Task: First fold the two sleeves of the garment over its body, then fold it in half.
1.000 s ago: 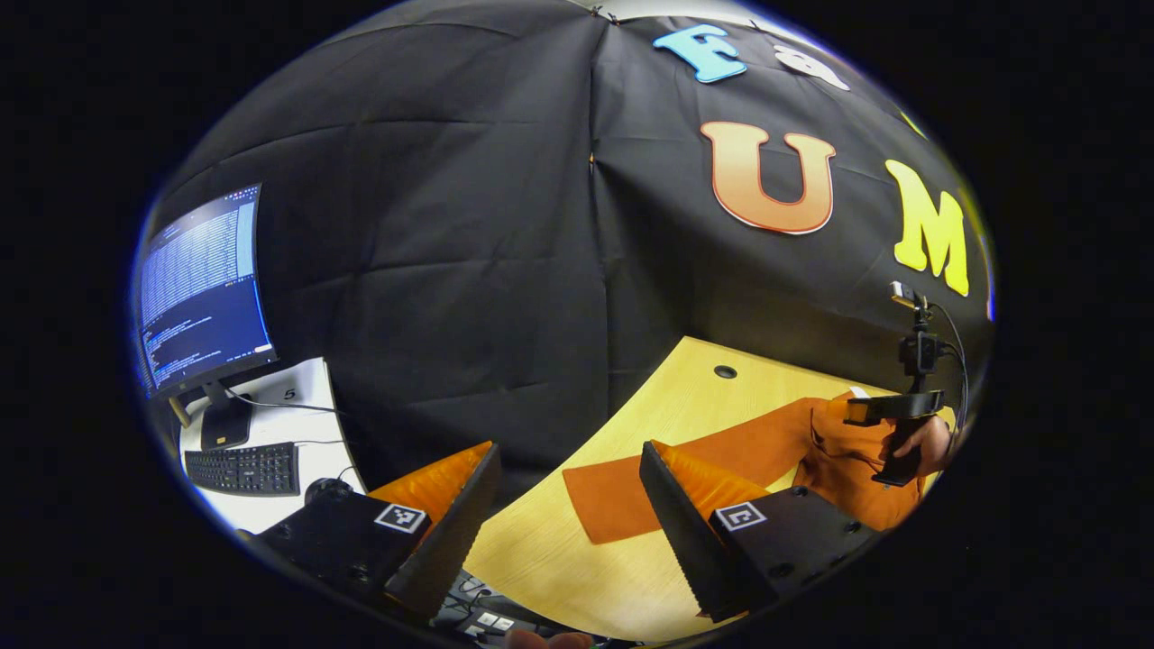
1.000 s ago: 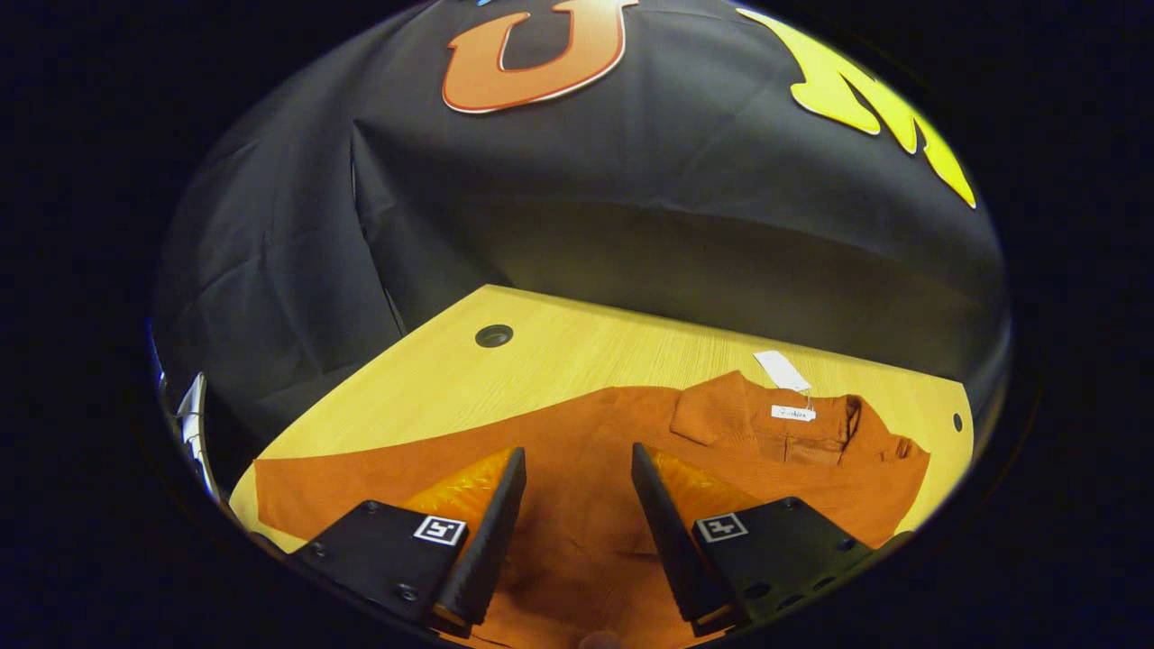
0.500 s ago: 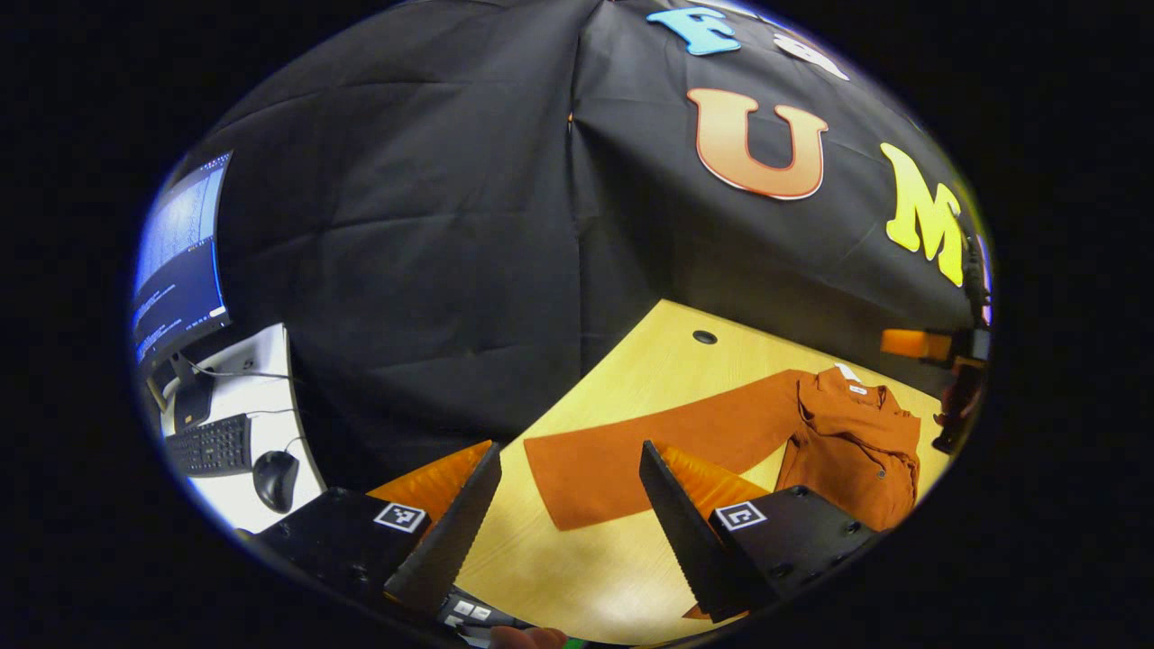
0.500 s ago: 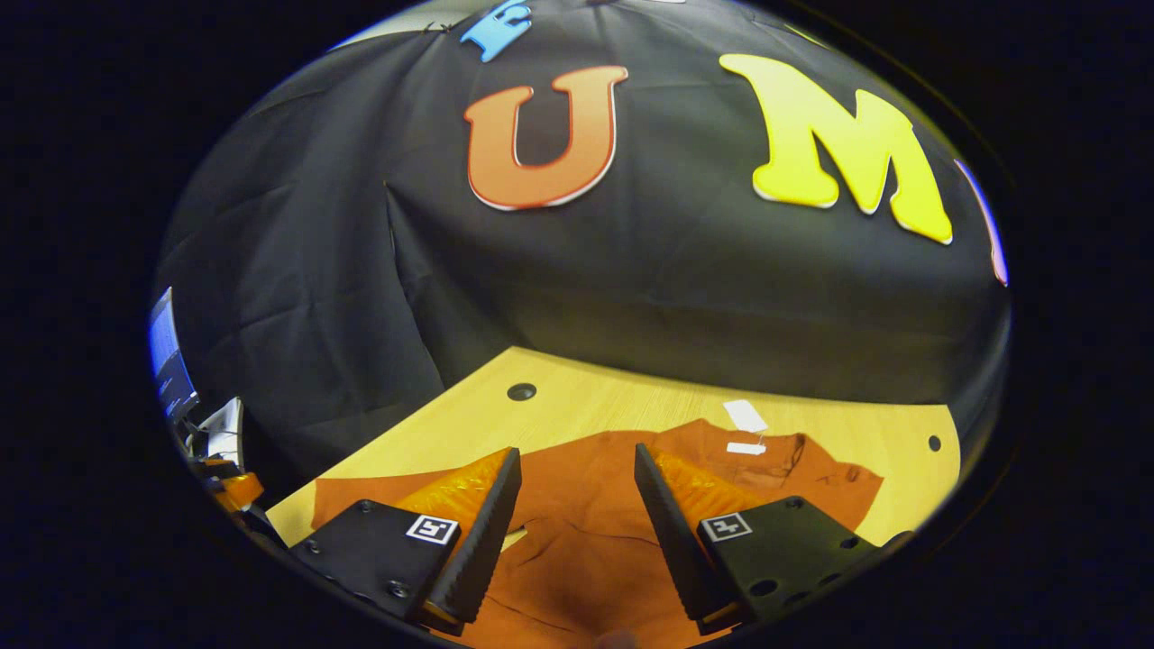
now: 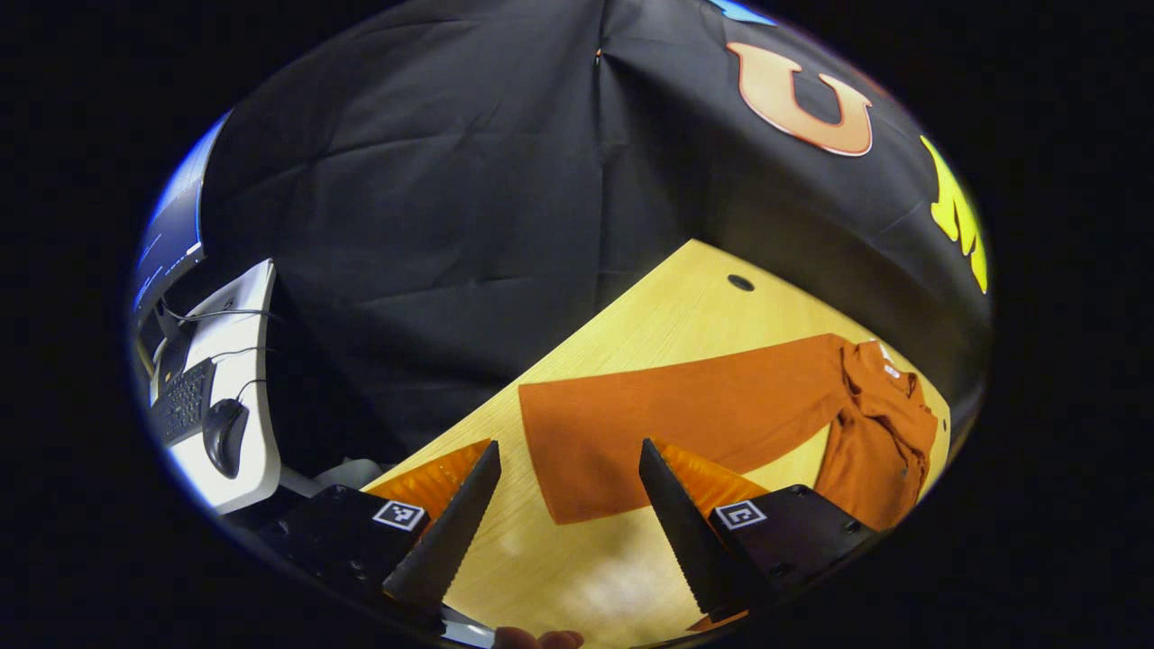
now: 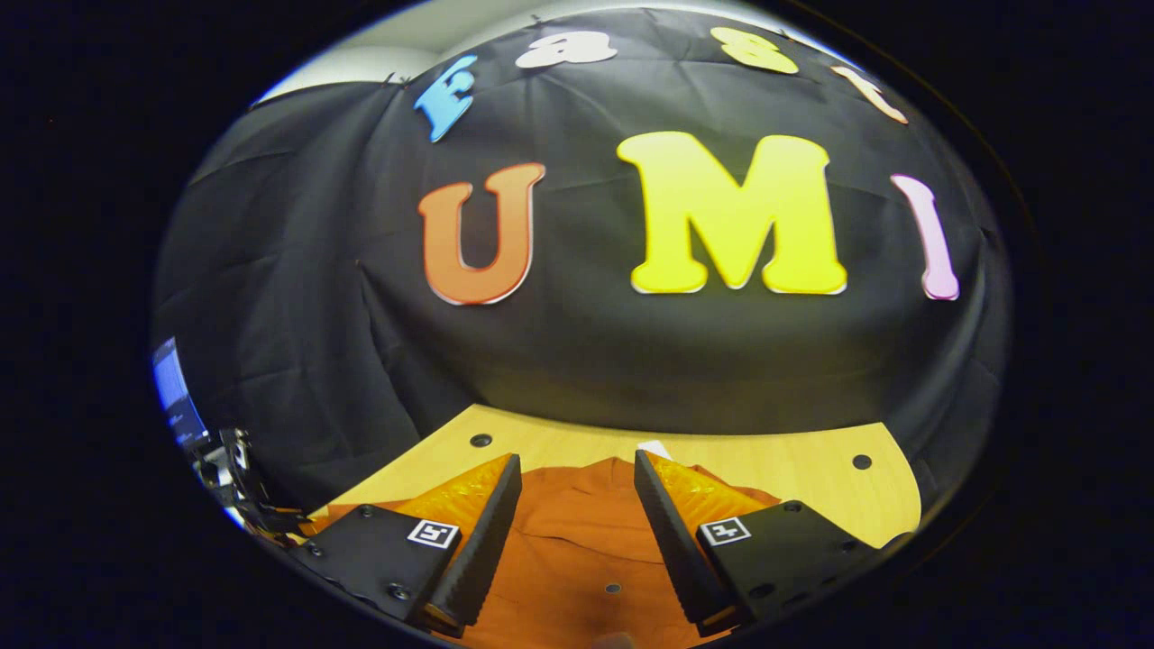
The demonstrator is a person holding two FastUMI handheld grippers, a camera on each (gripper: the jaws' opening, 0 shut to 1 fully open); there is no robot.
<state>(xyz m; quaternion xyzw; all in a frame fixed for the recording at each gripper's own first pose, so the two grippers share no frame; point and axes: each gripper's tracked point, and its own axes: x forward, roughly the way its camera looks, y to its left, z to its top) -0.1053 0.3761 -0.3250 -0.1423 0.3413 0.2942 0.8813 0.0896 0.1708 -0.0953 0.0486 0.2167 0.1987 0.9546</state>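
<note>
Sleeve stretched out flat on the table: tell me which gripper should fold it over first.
Left. The left gripper is open with the sleeve end just ahead between its fingers; the right gripper hangs over the garment's body.

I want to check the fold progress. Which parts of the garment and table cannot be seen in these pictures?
- Right gripper view: the garment is cut off by the bottom edge and flanked by the right tool; its sleeves cannot be judged.
- Left gripper view: the garment's far side is bunched at the edge; the left tool covers part of the table.
</note>
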